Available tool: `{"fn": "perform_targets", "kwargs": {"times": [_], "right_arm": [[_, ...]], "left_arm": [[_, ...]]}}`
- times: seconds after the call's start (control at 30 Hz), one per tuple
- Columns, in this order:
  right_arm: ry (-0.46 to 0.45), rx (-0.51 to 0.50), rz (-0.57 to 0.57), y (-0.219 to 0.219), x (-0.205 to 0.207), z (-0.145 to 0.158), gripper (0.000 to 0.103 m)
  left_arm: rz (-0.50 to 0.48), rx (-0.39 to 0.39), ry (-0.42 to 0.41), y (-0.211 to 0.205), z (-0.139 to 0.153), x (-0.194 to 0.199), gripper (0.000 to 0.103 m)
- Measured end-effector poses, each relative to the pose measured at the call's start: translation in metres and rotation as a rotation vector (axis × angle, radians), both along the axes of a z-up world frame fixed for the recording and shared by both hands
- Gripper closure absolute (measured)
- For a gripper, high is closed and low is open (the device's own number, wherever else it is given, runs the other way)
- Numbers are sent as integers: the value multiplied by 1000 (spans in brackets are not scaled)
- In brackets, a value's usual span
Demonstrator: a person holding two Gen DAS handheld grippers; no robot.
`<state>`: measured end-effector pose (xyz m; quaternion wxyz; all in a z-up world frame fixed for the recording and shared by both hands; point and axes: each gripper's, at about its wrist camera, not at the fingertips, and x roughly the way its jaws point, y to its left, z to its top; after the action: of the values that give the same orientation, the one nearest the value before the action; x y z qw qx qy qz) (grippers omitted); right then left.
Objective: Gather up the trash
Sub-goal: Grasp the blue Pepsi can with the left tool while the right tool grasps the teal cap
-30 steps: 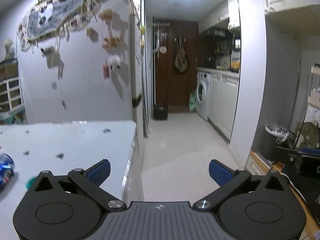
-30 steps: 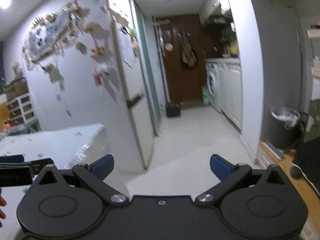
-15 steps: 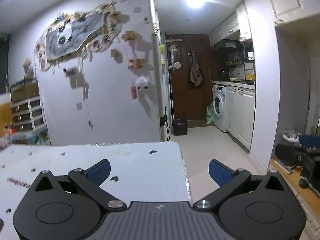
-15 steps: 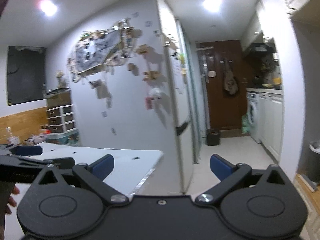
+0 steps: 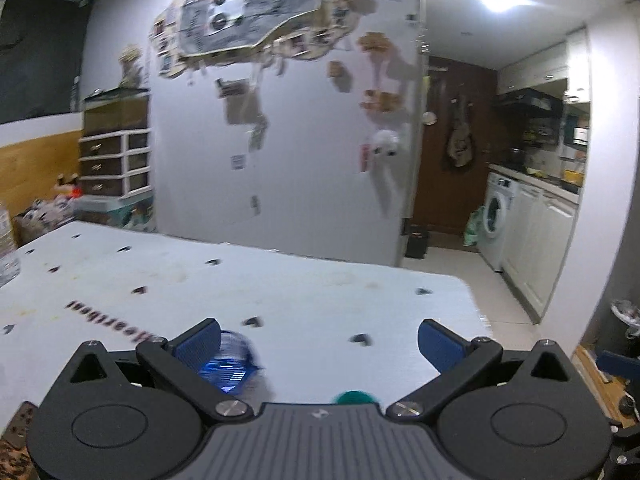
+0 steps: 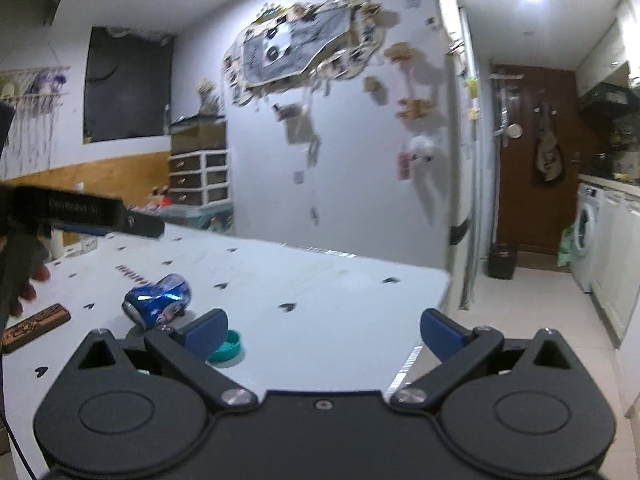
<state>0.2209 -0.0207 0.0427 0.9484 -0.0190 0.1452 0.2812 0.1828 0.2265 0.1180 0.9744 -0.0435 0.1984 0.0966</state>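
A crushed blue can (image 6: pixel 158 300) lies on its side on the white table (image 6: pixel 320 292); in the left wrist view the can (image 5: pixel 232 364) shows just past the left finger. A teal lid (image 6: pixel 226 346) lies on the table right of the can, and its edge shows in the left wrist view (image 5: pixel 354 397). A brown wrapper (image 6: pixel 34 326) lies at the table's left. My left gripper (image 5: pixel 320 344) is open and empty above the can and lid. My right gripper (image 6: pixel 324 330) is open and empty over the table's near right part. The left gripper's arm (image 6: pixel 80 212) shows at the left.
The white table has small heart marks and ends at a right edge (image 5: pixel 476 312). Beyond it are a tiled floor (image 6: pixel 532 300), a washing machine (image 5: pixel 498 220), a lined bin (image 5: pixel 626 320) and a drawer unit (image 5: pixel 116 160). A clear bottle (image 5: pixel 8 256) stands at the far left.
Both views have swung left from the kitchen corridor toward the table. The can, the teal lid and the wrapper have come into view. Both grippers stay open.
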Motion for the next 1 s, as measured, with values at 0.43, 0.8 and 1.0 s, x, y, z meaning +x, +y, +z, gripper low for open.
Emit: {"fn": "perform_targets", "kwargs": {"times": [0.43, 0.8, 1.0], "right_arm": [[188, -14, 110, 73, 54, -26, 0], [252, -66, 159, 118, 82, -39, 1], [285, -79, 186, 142, 96, -47, 14]], "left_arm": [[92, -213, 80, 95, -32, 11, 0], [69, -163, 135, 120, -35, 14, 0], [25, -190, 138, 156, -44, 23, 0]]}}
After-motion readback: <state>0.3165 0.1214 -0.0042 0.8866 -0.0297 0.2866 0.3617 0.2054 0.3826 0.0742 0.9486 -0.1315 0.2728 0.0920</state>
